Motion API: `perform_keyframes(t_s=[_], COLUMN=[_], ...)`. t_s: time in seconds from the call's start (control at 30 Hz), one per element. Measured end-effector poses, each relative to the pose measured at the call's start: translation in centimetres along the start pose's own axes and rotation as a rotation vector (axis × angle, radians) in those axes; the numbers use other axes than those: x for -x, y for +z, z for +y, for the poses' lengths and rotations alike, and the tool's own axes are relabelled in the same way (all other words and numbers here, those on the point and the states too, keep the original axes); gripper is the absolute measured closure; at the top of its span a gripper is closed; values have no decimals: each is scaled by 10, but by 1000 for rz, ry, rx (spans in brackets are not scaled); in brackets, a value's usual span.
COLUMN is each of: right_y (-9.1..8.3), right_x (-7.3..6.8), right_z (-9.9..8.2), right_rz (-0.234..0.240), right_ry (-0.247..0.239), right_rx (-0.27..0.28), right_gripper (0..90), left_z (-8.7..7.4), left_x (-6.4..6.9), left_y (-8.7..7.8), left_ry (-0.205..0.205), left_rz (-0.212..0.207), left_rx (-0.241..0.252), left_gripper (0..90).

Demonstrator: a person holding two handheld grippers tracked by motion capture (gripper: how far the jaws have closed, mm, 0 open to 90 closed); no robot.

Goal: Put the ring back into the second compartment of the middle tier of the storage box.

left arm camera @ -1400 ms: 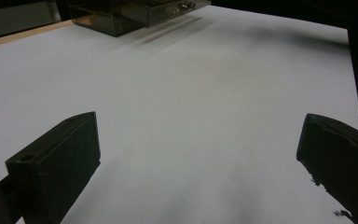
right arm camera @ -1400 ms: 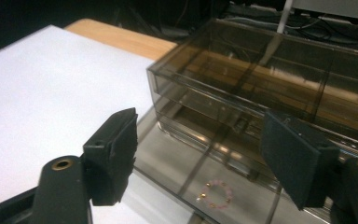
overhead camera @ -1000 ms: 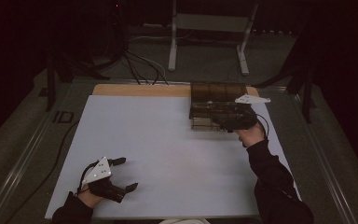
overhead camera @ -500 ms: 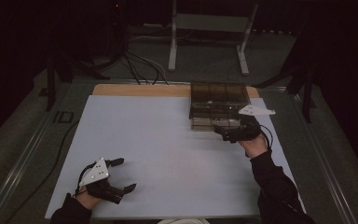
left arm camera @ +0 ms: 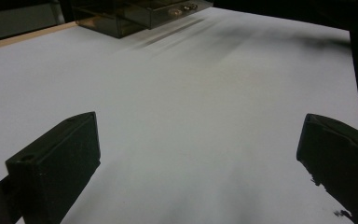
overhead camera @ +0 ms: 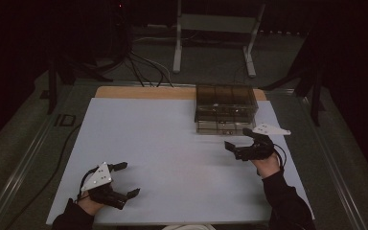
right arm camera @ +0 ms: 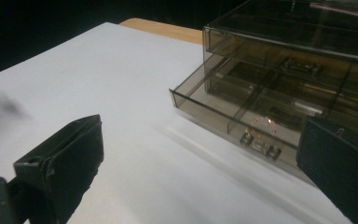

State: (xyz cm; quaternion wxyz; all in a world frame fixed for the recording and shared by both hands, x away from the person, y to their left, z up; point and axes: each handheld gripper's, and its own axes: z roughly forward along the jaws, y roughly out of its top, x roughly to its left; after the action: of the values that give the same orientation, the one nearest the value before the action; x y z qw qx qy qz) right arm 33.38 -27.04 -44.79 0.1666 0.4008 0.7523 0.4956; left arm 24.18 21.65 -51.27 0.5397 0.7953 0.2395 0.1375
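A smoky see-through drawer box (overhead camera: 225, 105) stands at the far right of the white table sheet (overhead camera: 172, 148). Its bottom drawer (right arm camera: 242, 126) is pulled out a little, with a small metal handle (right arm camera: 261, 144) on its front. My right gripper (overhead camera: 231, 149) is open just in front of the box, empty and apart from it; in the right gripper view (right arm camera: 200, 158) the drawer front lies beyond its jaws. My left gripper (overhead camera: 130, 178) is open and empty near the front left of the sheet, and in the left gripper view (left arm camera: 200, 158) the box (left arm camera: 135, 14) sits far off.
A strip of wooden tabletop (overhead camera: 139, 92) shows behind the sheet. Cables (overhead camera: 143, 67) and a white stand (overhead camera: 211, 43) are on the floor beyond the table. A cable (overhead camera: 57, 158) runs along the table's left side.
My right gripper has drawn back from the drawer box toward the person and now stands apart from it. The left gripper has stayed put.
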Motion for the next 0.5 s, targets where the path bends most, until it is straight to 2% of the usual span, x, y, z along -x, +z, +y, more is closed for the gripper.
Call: perform_keyframes(t_s=[0.13,0.33,0.5], right_y=[-7,-20,-26], right_x=[0,-1,-2], right_z=[-12,-32,-43], right_rz=[-4,-5,-21], right_ry=[-5,24,11], right_rx=[18,25,24], right_gripper=[6,7,7], left_z=[0,0,0], left_x=[0,0,0], left_y=[-1,-1,-1], left_ry=[4,3,4], left_rz=[0,-2,-1], left_rx=[0,0,0], left_gripper=[8,8,9])
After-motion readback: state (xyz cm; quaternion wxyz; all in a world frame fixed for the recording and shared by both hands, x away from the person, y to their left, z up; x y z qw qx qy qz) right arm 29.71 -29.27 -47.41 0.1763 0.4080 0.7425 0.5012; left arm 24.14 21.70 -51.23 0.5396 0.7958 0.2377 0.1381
